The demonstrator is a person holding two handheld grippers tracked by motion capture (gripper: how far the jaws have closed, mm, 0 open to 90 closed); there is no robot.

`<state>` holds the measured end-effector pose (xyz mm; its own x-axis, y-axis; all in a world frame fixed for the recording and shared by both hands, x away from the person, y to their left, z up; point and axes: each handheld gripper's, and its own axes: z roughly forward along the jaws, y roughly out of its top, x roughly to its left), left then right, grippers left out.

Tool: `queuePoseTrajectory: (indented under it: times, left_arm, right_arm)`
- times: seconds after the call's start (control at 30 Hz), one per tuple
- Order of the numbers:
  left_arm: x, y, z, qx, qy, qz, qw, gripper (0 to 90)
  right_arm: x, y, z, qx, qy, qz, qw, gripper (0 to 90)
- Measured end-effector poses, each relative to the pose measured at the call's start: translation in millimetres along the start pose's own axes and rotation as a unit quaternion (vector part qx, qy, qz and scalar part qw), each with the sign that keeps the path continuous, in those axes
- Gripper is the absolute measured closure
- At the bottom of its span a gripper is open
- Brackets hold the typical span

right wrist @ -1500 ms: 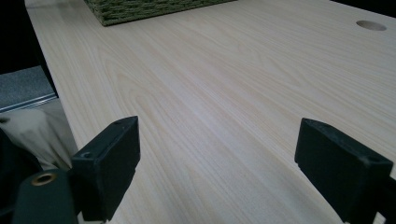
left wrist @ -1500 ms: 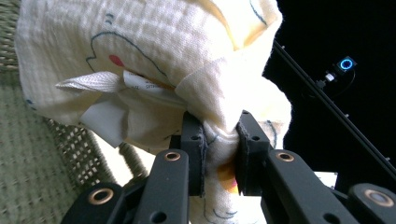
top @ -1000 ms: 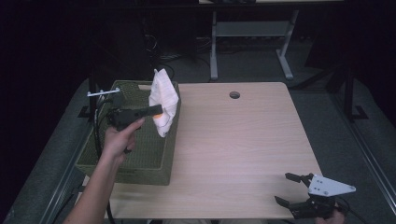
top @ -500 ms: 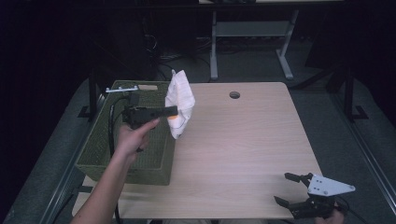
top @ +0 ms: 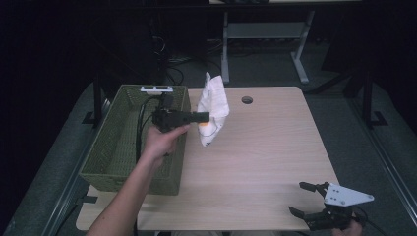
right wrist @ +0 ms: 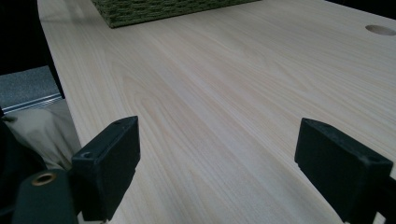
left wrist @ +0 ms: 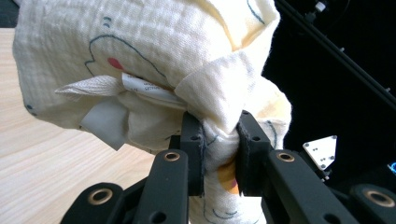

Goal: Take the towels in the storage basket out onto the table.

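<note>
A cream cloth (top: 212,110) with drawn figures hangs in the air over the table's left part, just right of the woven basket (top: 118,147). My left gripper (top: 204,117) is shut on a bunched fold of it. In the left gripper view the cloth (left wrist: 140,65) billows above the jaws, with a white label (left wrist: 140,86) showing, and the two pads (left wrist: 192,154) squeeze the fold between them. My right gripper (top: 307,199) rests at the table's front right corner with its jaws wide open; in the right gripper view nothing lies between its pads (right wrist: 112,158), just bare wood.
The green woven basket stands at the table's left edge, and a cable runs into it. A round cable hole (top: 247,100) sits at the back of the wooden table (top: 265,157). A grey frame (top: 265,34) stands on the floor behind. The basket's edge (right wrist: 163,11) shows far off.
My left hand has carried the cloth to the right, from above the basket out past its right rim over the tabletop. The right gripper has stayed put.
</note>
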<state>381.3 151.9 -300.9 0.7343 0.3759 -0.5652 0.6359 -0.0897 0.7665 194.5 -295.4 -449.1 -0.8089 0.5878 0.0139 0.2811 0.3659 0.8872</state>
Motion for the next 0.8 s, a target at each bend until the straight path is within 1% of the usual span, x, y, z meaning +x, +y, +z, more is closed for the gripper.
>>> queuePoseTrajectory:
  times: [0.13,0.23,0.27,0.3,0.37,0.4,0.43,0.5,0.6,0.7,0.73,0.77,0.8]
  left_arm:
    - [-1.5,-0.3,18.1,0.022,0.006,0.009,0.9997,76.5]
    - [-2.1,-1.0,30.9,0.029,0.006,0.007,0.9995,76.4]
    - [-2.3,-1.4,35.1,0.033,0.008,0.009,0.9994,76.4]
    - [-2.3,-2.0,39.5,0.038,0.012,0.012,0.9991,76.4]
    - [-1.9,-3.4,48.3,0.047,0.014,0.011,0.9987,76.4]
    - [-1.7,-4.1,52.5,0.053,0.016,0.014,0.9984,76.4]
    - [-1.8,-4.9,57.0,0.06,0.022,0.019,0.9978,76.3]
    - [-2.5,-6.6,66.8,0.079,0.035,0.031,0.9958,76.0]
    - [-3.0,-8.1,77.3,0.095,0.049,0.04,0.9935,76.1]
    - [-2.2,-10.4,87.4,0.11,0.068,0.046,0.9905,76.1]
    - [-1.4,-11.5,90.6,0.116,0.07,0.046,0.9897,76.1]
    - [-1.0,-12.9,94.1,0.118,0.071,0.044,0.9894,76.0]
    - [-0.2,-14.0,97.0,0.124,0.075,0.046,0.9884,76.0]
  right_arm:
    - [-0.2,0.0,-0.2,-0.001,0.002,0.0,1.0,13.8]
    - [-0.4,0.1,-0.5,-0.004,0.002,0.0,1.0,13.8]
    - [-0.2,0.0,-0.7,-0.003,0.003,0.002,1.0,13.8]
    - [-0.7,0.0,-0.6,-0.004,0.003,-0.002,1.0,13.8]
    - [-0.7,0.0,-0.9,-0.004,0.003,-0.001,1.0,13.8]
    - [-0.8,0.0,-0.9,-0.005,0.003,-0.002,1.0,13.8]
    - [-1.0,0.0,-0.9,-0.004,0.003,-0.001,1.0,13.8]
    - [-0.9,-0.1,-1.4,-0.006,0.004,-0.001,1.0,13.8]
    - [-0.8,-0.6,-1.9,-0.007,0.003,0.002,1.0,13.8]
    - [-0.9,-0.7,-2.0,-0.008,0.003,0.003,1.0,13.8]
    - [-0.9,-0.8,-2.1,-0.008,0.003,0.003,1.0,13.8]
    - [-0.9,-0.9,-2.0,-0.009,0.003,0.003,1.0,13.8]
    - [-1.0,-1.0,-2.1,-0.008,0.003,0.003,1.0,13.8]
